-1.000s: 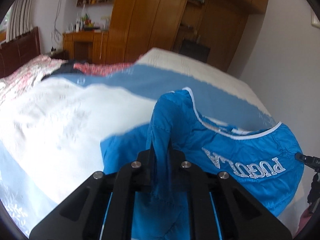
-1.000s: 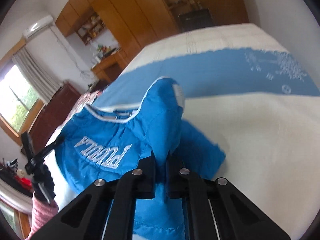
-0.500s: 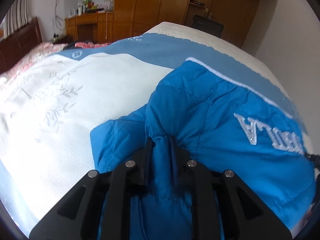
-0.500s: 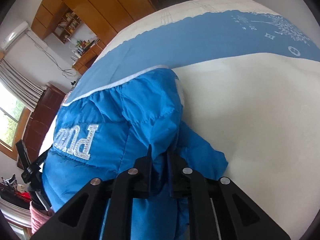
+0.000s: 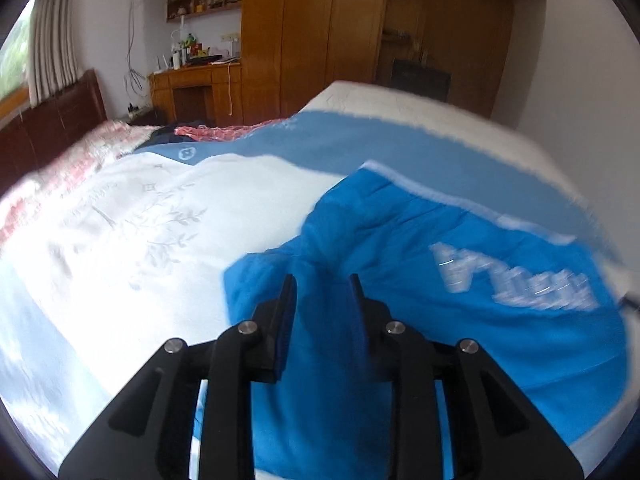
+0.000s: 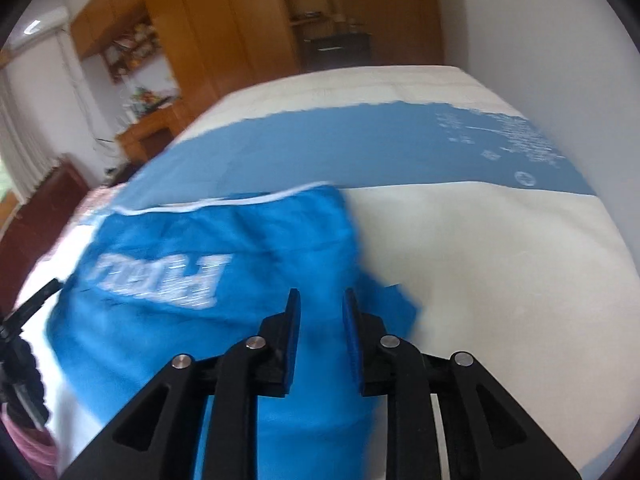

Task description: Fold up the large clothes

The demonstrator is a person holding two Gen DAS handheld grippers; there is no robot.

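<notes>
With the blue jacket (image 5: 440, 320) now laid across the bed (image 5: 140, 240), you are at the release that ends a fold: both ends of the folded-over layer are down on the white and blue bedcover (image 6: 480, 248). Your left hand-held gripper (image 5: 323, 288) has just been opening, and its jaws now stand slightly parted with a ridge of blue fabric between them; it looks let go, no longer pinched. Your right hand-held gripper (image 6: 320, 300) has likewise just been opening, jaws a little apart with the jacket's cloth lying loose in the gap. The white lettering (image 6: 160, 276) faces up on the top layer, and the white-piped edge (image 6: 224, 202) lies towards the far side of the bed.

Next, I judge, you need to draw both tools back clear of the cloth without dragging the layer you just set down; widen the jaws further if the fabric catches on the pads. Then check how the bundle lies. A corner pokes out on the right side (image 6: 396, 308), so the following fold probably starts by tucking or squaring that edge before you take fresh grips.
</notes>
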